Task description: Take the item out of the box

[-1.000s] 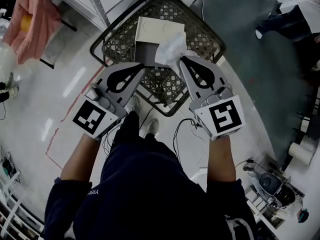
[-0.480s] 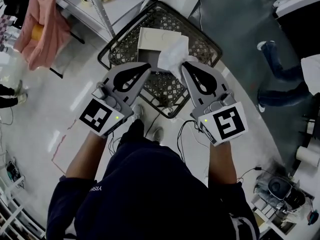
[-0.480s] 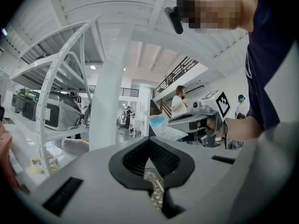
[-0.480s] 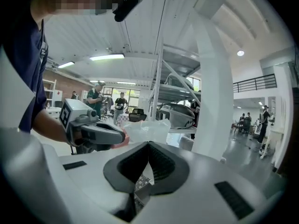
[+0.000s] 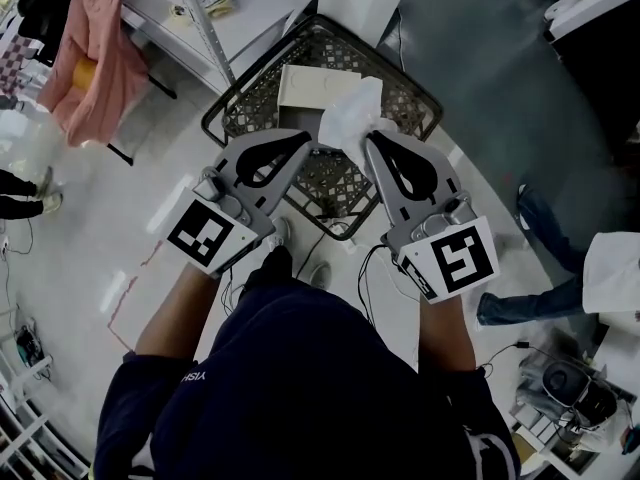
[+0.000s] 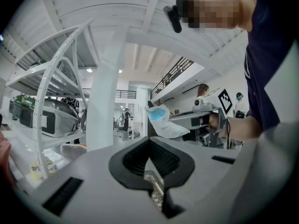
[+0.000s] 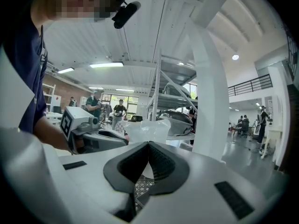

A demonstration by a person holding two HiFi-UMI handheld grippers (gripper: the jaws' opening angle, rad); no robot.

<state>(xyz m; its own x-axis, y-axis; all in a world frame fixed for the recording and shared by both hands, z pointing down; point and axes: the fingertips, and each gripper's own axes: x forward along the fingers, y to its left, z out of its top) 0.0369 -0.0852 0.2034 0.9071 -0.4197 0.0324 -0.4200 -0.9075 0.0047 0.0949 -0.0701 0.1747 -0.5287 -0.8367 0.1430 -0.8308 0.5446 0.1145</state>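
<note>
A white cardboard box [image 5: 316,86] lies in a black wire basket [image 5: 222,111] on the floor. My right gripper [image 5: 371,136] is shut on a crumpled clear plastic bag [image 5: 350,116] held above the basket, just right of the box. The left gripper view shows a blue item inside that bag [image 6: 162,122]. In the right gripper view the bag [image 7: 147,129] bulges past the closed jaws of that gripper [image 7: 148,146]. My left gripper [image 5: 302,138] hovers beside it at the box's near edge, shut with nothing in it [image 6: 149,143].
A white shelving rack [image 5: 190,8] stands at the upper left with a pink cloth [image 5: 95,53] hanging beside it. Cables [image 5: 368,268] trail on the floor below the basket. Someone's legs [image 5: 540,268] are at the right.
The bag has come up and away from the box opening with my right gripper. Both grippers have drawn slightly toward me, and the person at the right has walked on.
</note>
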